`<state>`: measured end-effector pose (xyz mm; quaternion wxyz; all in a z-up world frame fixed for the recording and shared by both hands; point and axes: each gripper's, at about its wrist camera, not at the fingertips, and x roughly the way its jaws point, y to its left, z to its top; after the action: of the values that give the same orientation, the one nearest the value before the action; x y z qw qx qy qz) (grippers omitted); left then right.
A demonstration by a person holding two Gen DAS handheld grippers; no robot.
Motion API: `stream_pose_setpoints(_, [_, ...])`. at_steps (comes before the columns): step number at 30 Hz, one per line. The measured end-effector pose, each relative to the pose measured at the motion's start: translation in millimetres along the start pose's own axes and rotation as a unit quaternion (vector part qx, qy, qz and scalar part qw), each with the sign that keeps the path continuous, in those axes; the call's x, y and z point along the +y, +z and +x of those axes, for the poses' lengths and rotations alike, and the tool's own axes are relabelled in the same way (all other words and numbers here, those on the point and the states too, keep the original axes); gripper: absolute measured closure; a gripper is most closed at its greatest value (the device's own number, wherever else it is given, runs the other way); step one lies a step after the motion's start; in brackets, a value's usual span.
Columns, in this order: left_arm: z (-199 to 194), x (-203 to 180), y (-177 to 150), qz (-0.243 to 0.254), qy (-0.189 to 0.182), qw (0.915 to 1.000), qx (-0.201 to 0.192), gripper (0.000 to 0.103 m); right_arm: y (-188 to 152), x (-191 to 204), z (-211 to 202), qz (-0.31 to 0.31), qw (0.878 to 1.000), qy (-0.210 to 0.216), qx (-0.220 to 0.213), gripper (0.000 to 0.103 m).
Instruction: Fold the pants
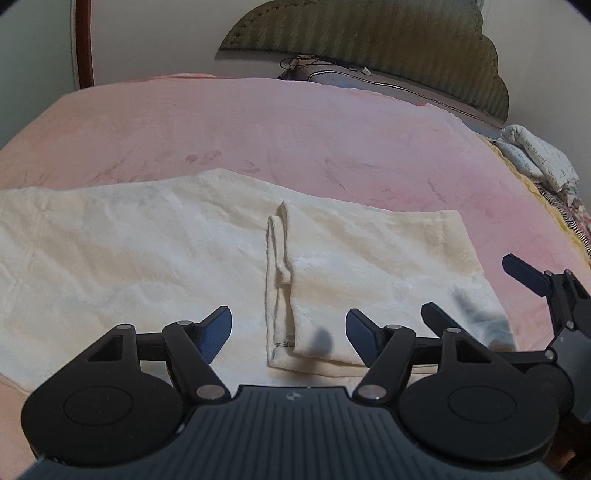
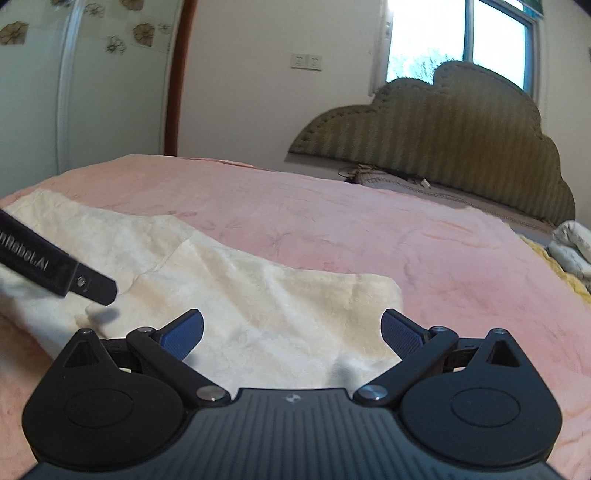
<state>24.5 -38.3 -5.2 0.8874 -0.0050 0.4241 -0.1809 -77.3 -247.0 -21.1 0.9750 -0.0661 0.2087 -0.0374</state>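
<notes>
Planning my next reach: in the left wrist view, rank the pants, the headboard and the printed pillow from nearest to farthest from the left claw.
1. Pants: directly below the left claw.
2. Printed pillow: far right bed edge.
3. Headboard: against the back wall.

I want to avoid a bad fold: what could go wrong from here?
1. Both the left gripper and the right gripper are open above the cream pants, so a shallow pinch may catch only the top layer.
2. The loose strip could bunch inside the fold.
</notes>
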Motion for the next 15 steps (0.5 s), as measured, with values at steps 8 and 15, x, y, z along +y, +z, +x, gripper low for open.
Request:
stream_pose_setpoints(8, [-1.0, 16.4, 6.3, -0.065, -0.048, 0.9965, 0.020, 0.033, -0.5, 25.2, -11.6, -0.074, 0.996, 0.002, -0.040, 0.000])
stream_pose_setpoints(15, [2.7, 21.2, 5.8, -0.076, -0.039, 0.9961, 0.024, 0.033, -3.8, 28.7, -10.9, -0.077, 0.996, 0.012, -0.038, 0.001])
